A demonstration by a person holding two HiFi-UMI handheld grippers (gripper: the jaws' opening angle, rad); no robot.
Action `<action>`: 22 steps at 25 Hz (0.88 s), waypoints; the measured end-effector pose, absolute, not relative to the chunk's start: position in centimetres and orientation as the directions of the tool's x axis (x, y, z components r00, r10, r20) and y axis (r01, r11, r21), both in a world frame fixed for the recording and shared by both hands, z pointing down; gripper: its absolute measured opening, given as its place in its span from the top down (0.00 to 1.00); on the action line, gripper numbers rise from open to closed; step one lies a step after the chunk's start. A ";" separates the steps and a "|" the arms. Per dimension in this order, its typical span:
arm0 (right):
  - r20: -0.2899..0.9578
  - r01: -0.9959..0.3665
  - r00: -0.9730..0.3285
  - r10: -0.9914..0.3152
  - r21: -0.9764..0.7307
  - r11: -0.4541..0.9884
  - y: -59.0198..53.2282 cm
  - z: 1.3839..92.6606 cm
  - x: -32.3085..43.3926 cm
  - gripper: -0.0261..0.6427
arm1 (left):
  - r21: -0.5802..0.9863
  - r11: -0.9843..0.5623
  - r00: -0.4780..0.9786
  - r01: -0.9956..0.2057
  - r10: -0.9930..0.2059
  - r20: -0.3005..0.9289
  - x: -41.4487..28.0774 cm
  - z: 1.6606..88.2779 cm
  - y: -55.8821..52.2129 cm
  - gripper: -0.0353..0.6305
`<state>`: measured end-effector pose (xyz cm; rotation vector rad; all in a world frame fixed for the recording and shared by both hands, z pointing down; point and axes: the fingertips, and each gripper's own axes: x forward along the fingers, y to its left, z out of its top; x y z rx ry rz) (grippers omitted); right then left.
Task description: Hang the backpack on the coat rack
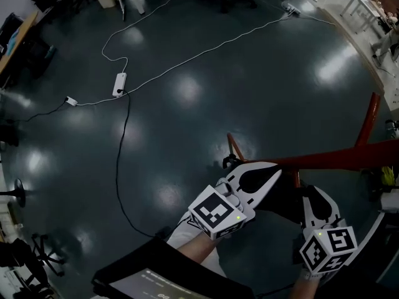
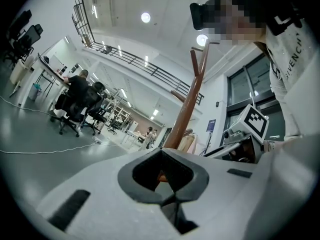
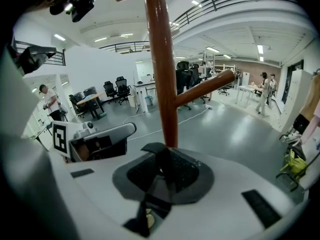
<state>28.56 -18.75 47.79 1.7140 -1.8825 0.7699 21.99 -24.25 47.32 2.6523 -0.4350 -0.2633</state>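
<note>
The dark glossy floor (image 1: 206,104) fills most of the head view, and the red-brown coat rack (image 1: 336,157) reaches in from the right, one limb crossing just beyond both grippers' tips. In the right gripper view its pole stands straight ahead of the jaws, and a side peg (image 3: 205,88) slants up to the right. Beneath and between the two grippers hangs a black mass that looks like the backpack (image 1: 282,205), close against the rack; little of its shape can be made out. The left hand-held gripper (image 1: 274,172) has its jaws drawn together, the tips meeting. Through the gap between its pads only the rack pole shows, and I cannot tell whether the dark sliver behind the pads is fabric. The right hand-held gripper (image 3: 162,153) is clamped on a black strap (image 3: 162,171) that runs down between its pads. Farther off, well apart from the rack, a white cable (image 1: 187,58) and a black cable (image 1: 118,167) trail over the floor and meet at a white power strip (image 1: 119,83).
</note>
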 end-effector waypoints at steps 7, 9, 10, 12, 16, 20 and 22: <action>0.701 -0.993 -0.117 -0.704 -0.081 0.084 -18.9 48.7 27.9 0.90 | 0.457 -0.847 0.926 -0.270 -0.358 -0.117 21.0 48.1 -25.0 0.93; 0.709 -0.993 -0.121 -0.695 -0.076 0.096 -19.0 48.9 27.8 0.90 | 0.458 -0.846 0.925 -0.272 -0.361 -0.116 20.8 48.3 -25.1 0.93; 0.712 -0.992 -0.121 -0.691 -0.071 0.100 -19.0 48.9 27.9 0.89 | 0.459 -0.846 0.925 -0.272 -0.361 -0.117 20.8 48.2 -25.2 0.93; 0.721 -0.992 -0.120 -0.682 -0.062 0.109 -18.8 48.8 28.0 0.89 | 0.461 -0.845 0.925 -0.271 -0.361 -0.117 20.9 48.1 -25.1 0.93; 0.696 -0.986 -0.169 -0.697 -0.116 0.124 -19.1 47.8 27.6 0.82 | 0.465 -0.843 0.925 -0.271 -0.361 -0.115 21.1 48.2 -25.0 0.93; 0.617 -0.975 -0.215 -0.757 -0.176 0.133 -20.7 45.1 27.2 0.79 | 0.468 -0.840 0.922 -0.275 -0.368 -0.119 20.9 48.3 -25.2 0.93; 0.622 -0.973 -0.227 -0.749 -0.170 0.153 -20.6 44.8 27.1 0.78 | 0.468 -0.841 0.923 -0.270 -0.365 -0.122 21.1 48.0 -24.9 0.93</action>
